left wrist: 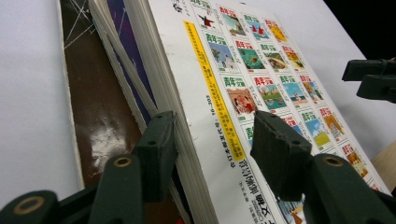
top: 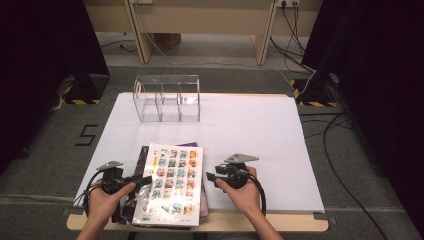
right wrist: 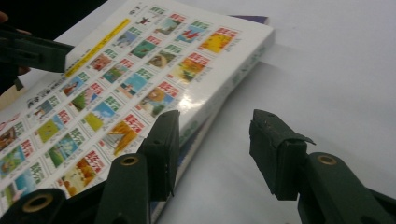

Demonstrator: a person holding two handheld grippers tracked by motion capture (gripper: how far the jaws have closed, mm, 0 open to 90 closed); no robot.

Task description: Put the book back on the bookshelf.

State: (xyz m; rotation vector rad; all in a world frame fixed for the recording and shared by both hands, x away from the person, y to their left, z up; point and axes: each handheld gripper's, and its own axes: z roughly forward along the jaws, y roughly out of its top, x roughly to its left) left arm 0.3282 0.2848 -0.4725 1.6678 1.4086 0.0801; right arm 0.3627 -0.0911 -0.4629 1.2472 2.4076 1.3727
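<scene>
A thick book with a white cover (top: 172, 182) printed with rows of small colourful pictures tops a stack at the table's front edge. Under it lie a purple book (left wrist: 123, 51) and a glossy brown one (left wrist: 100, 116). My left gripper (top: 145, 180) is open at the book's left side. Its jaws straddle the top book's page edge (left wrist: 212, 126), one beside the pages and one over the cover. My right gripper (top: 211, 176) is open at the book's right edge (right wrist: 215, 126), with one jaw by the book's side and the other over bare table.
A clear plastic organiser (top: 167, 98) with three compartments stands at the back left of the white table (top: 260, 130). The wooden front edge (top: 250, 222) runs just below the stack. Cables lie on the floor to the right.
</scene>
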